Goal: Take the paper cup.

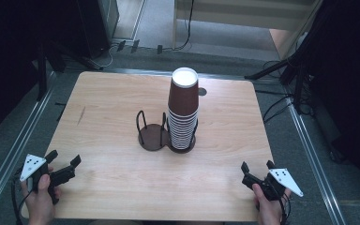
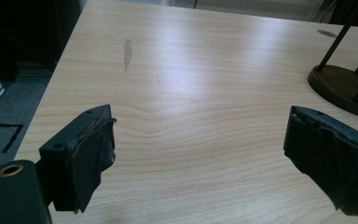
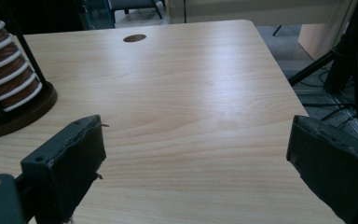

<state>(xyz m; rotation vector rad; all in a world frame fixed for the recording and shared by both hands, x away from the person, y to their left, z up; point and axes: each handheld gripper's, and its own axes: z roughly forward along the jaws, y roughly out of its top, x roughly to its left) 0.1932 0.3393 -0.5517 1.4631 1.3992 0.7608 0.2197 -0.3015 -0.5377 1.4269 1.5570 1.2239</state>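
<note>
A tall stack of brown paper cups (image 1: 183, 112) with white rims stands in the right bay of a dark two-bay wire cup holder (image 1: 155, 137) at the middle of the wooden table (image 1: 108, 108). The holder's left bay is empty. My left gripper (image 1: 63, 160) rests at the table's front left corner, open, with bare wood between its pads (image 2: 91, 154). Over at the front right corner my right gripper (image 1: 257, 166) is open too, nothing between its pads (image 3: 77, 161). The cup stack (image 3: 7, 77) appears at the left edge of the right gripper view, and the holder's base (image 2: 342, 88) at the right of the left gripper view.
A small round hole (image 1: 202, 91) sits in the table behind the cups. Tripod legs (image 1: 281, 70) and cables (image 1: 276, 105) lie on the floor to the right of the table. A grey scuff mark (image 2: 127, 53) marks the wood at the far left.
</note>
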